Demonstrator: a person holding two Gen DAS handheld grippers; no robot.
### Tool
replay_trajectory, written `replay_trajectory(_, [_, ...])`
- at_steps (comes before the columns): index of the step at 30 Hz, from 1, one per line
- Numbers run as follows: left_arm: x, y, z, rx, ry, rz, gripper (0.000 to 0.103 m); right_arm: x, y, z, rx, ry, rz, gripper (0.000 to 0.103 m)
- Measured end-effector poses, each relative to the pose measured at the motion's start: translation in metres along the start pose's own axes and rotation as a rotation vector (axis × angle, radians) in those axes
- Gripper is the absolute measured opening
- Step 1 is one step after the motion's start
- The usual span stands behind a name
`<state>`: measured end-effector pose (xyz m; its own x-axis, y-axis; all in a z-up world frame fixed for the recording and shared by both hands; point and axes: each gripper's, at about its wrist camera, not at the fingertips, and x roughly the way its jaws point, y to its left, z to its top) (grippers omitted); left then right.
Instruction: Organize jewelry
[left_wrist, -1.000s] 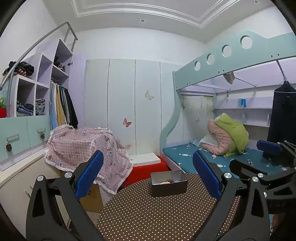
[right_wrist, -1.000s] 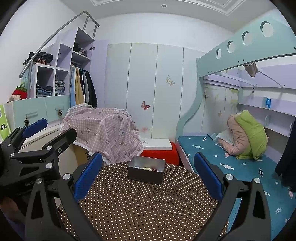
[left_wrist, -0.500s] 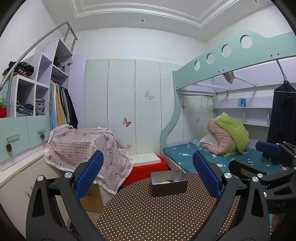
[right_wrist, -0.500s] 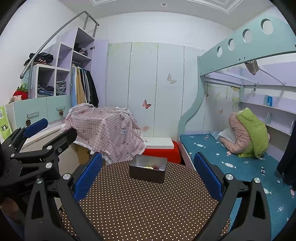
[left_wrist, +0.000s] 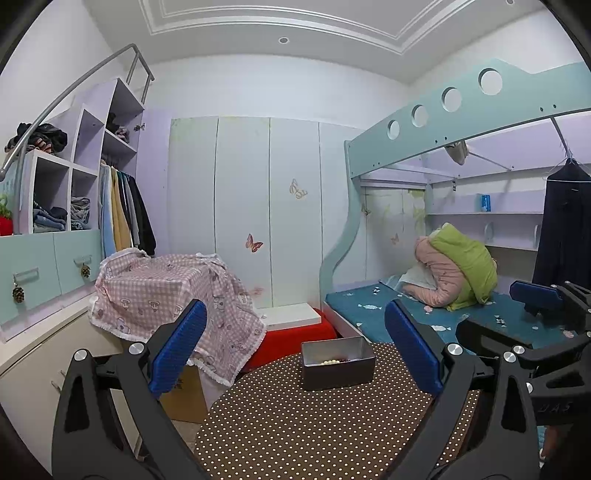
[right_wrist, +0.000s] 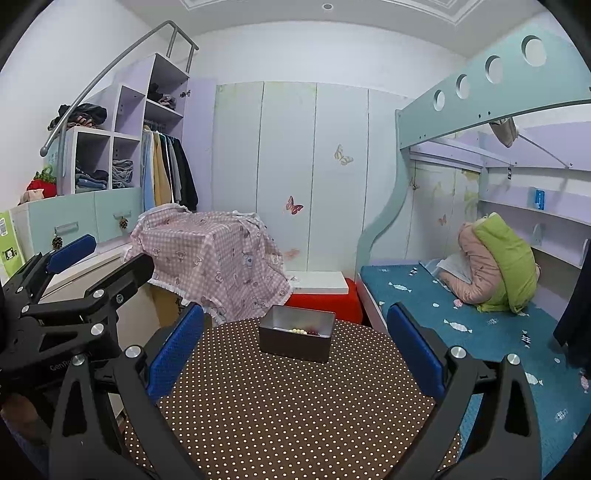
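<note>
A grey metal box (left_wrist: 338, 364) (right_wrist: 295, 338) stands near the far edge of a round table with a brown dotted cloth (left_wrist: 295, 424) (right_wrist: 288, 406). Pale and dark red beads (left_wrist: 332, 361) (right_wrist: 303, 331) lie inside it. My left gripper (left_wrist: 295, 347) hovers open above the table, well short of the box, with nothing between its blue pads. My right gripper (right_wrist: 295, 343) is open too, empty, at about the same distance from the box. Each gripper shows at the edge of the other's view: the right gripper (left_wrist: 535, 306) and the left gripper (right_wrist: 74, 258).
Behind the table a pink checked cloth (right_wrist: 210, 254) covers a piece of furniture, with a red box with a white lid (right_wrist: 321, 291) beside it. A bunk bed (right_wrist: 461, 317) with a blue sheet stands on the right. Shelves and hanging clothes (right_wrist: 162, 170) fill the left wall.
Both views have shifted only slightly; the box sits a touch further right in the right wrist view. Both grippers stay open and empty.
</note>
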<state>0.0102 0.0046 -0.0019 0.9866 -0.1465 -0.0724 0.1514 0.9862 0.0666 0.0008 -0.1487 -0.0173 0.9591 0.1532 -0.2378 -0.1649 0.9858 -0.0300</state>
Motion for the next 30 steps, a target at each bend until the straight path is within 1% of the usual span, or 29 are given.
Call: replay_trajectory(30, [0.001, 0.0003, -0.0065, 0.0, 0.006, 0.001, 0.097, 0.0008, 0.0022, 0.0003, 0.016, 0.014, 0.008, 0.095])
